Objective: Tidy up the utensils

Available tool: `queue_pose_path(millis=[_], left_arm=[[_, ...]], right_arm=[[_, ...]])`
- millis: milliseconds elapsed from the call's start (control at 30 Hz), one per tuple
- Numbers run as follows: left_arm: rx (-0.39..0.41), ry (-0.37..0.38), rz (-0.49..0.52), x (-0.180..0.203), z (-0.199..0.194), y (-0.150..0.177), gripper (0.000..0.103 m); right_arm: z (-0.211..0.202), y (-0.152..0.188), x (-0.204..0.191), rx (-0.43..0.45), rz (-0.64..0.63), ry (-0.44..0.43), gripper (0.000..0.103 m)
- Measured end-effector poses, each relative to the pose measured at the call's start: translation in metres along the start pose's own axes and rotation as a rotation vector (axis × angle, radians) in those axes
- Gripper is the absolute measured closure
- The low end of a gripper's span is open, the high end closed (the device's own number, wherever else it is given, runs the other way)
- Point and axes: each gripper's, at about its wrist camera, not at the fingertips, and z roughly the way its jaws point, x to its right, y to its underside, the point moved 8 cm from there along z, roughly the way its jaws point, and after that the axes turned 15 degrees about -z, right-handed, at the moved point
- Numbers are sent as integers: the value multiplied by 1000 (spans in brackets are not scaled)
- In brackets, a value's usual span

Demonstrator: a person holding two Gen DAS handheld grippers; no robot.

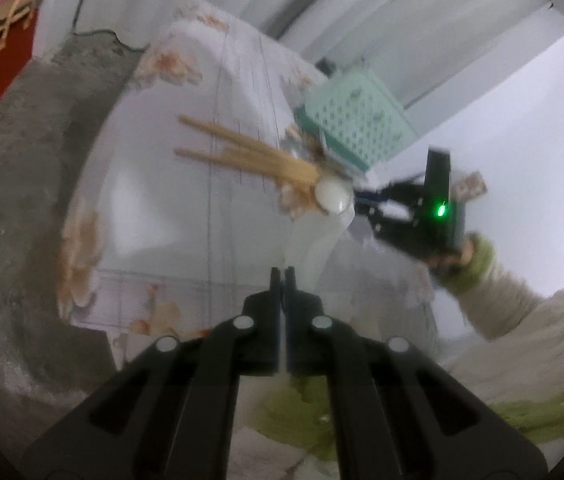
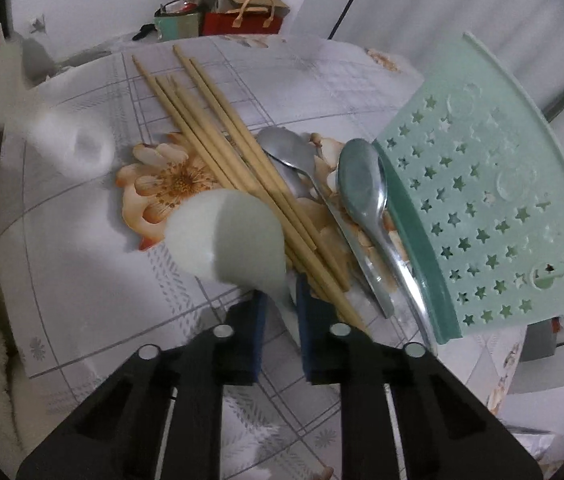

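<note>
The right gripper (image 2: 280, 300) pinches the narrow handle of a white ceramic soup spoon (image 2: 228, 236), lifted just in front of the bundle of pale wooden chopsticks (image 2: 218, 148) on the flowered tablecloth (image 2: 82, 280). Glazed ceramic is probably hard, slick and brittle, with the weight in the bowl, so the grip is best kept firm on the handle. Beyond the chopsticks lie two steel spoons (image 2: 361, 184) beside a mint-green perforated plastic holder (image 2: 481, 200). The left gripper (image 1: 283, 276) is pressed together, empty.
</note>
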Motion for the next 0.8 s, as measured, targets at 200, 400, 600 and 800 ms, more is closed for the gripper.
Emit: queue_pose_path(millis=[200, 400, 600, 800], left_arm=[[106, 26, 70, 35, -22, -38, 103], [189, 32, 200, 98, -16, -101, 103], [190, -127, 468, 171, 22, -157, 103], [94, -425, 748, 208, 80, -186, 103]], right_arm=[[-22, -1, 0, 58, 103, 104, 99], [-56, 17, 14, 144, 323, 174, 99], [-101, 40, 38, 262, 536, 218, 99], [-128, 61, 50, 336, 627, 253, 99]])
